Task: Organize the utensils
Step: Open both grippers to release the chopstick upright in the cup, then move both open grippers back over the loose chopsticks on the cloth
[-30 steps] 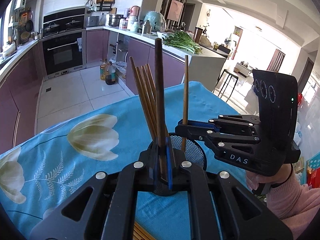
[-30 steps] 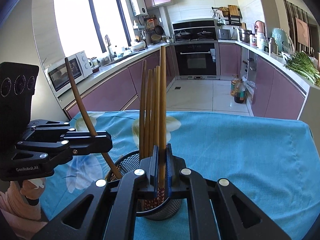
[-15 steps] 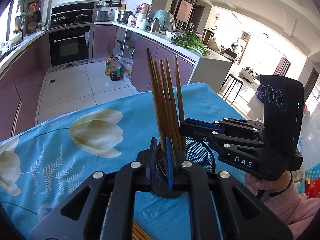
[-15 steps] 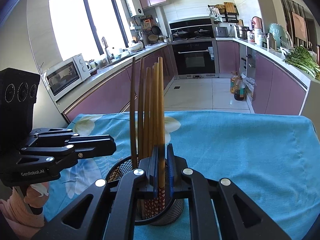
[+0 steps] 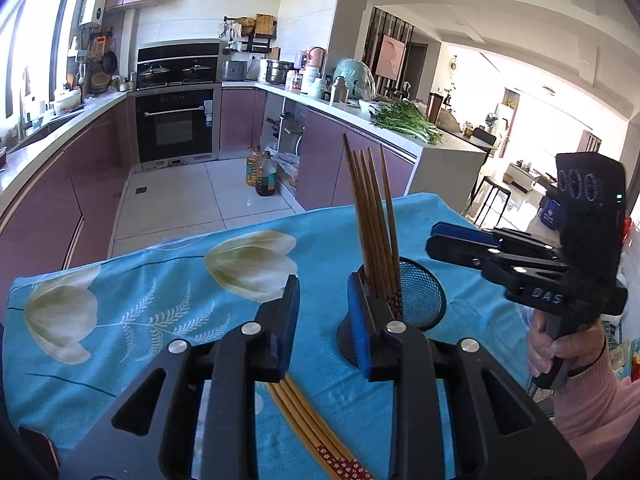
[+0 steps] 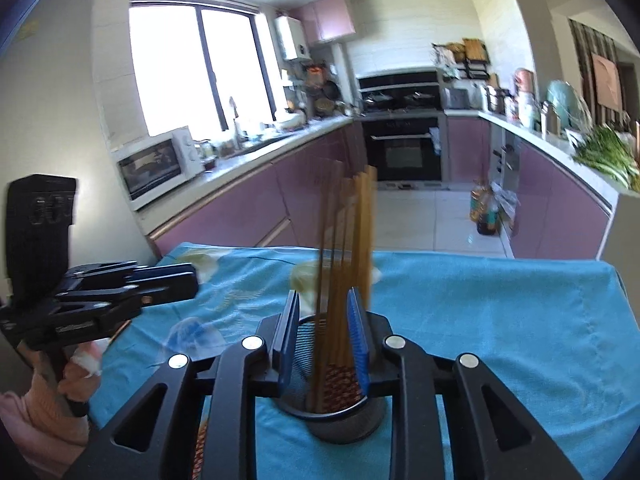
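A black mesh cup [image 5: 420, 300] stands on the blue flowered tablecloth [image 5: 160, 280] with several brown chopsticks [image 5: 374, 220] upright in it. More chopsticks [image 5: 308, 420] lie flat on the cloth under my left gripper. My left gripper [image 5: 322, 328] is open and empty just left of the cup. In the right wrist view the cup [image 6: 340, 408] and its chopsticks [image 6: 348, 272] stand between my right gripper's open jaws [image 6: 323, 344]. The right gripper [image 5: 452, 240] also shows to the right of the cup in the left wrist view.
The table's far edge drops to a tiled kitchen floor [image 5: 180, 192]. Purple cabinets and an oven [image 5: 174, 124] stand behind. Oil bottles [image 5: 262, 172] sit on the floor. Greens [image 5: 404, 122] lie on the counter.
Both grippers have opened and let go of their chopsticks, which now stand in the cup. Both have drawn back and lifted slightly; the left one has moved left of the cup.
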Motion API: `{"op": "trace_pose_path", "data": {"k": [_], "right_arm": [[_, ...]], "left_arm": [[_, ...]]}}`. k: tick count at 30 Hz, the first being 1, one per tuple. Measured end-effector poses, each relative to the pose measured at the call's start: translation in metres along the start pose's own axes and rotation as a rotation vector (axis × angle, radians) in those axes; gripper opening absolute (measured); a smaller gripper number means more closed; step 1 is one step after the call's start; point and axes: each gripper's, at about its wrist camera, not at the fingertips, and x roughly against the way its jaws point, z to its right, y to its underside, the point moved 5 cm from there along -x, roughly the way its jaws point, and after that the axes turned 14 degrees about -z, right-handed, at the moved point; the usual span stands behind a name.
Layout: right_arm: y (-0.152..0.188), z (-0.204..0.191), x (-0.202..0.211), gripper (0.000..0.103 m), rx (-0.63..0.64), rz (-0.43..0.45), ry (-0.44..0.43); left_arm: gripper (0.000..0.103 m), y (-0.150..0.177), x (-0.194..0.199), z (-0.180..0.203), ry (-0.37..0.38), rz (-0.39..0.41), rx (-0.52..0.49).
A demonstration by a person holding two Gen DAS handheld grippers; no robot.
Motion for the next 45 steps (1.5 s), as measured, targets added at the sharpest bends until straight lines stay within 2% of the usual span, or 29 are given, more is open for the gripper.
{"op": "trace_pose_path", "data": {"k": [3, 5, 7, 12, 16, 25, 45], "right_arm": [[0.008, -0.026, 0.006, 0.029, 0.076, -0.003, -0.045], [0.018, -0.042, 0.000, 0.030, 0.115, -0.036, -0.088], [0.028, -0.052, -0.010, 0.036, 0.135, -0.075, -0.106], [0.057, -0.063, -0.055, 0.036, 0.106, -0.214, -0.147], [0.079, -0.067, -0.077, 0.036, 0.089, -0.284, -0.127], [0.092, -0.071, -0.101, 0.036, 0.068, -0.353, -0.107], [0.098, -0.071, -0.109, 0.036, 0.072, -0.389, -0.062]], "left_arm": [[0.033, 0.018, 0.005, -0.010, -0.035, -0.008, 0.020], [0.038, 0.031, 0.006, -0.019, -0.074, -0.014, 0.041], [0.044, 0.044, 0.006, -0.028, -0.099, -0.028, 0.061], [0.049, 0.075, -0.002, -0.046, -0.153, -0.077, 0.106], [0.052, 0.093, -0.014, -0.054, -0.190, -0.124, 0.129], [0.052, 0.112, -0.032, -0.044, -0.185, -0.181, 0.127], [0.052, 0.124, -0.053, -0.031, -0.163, -0.242, 0.087]]}}
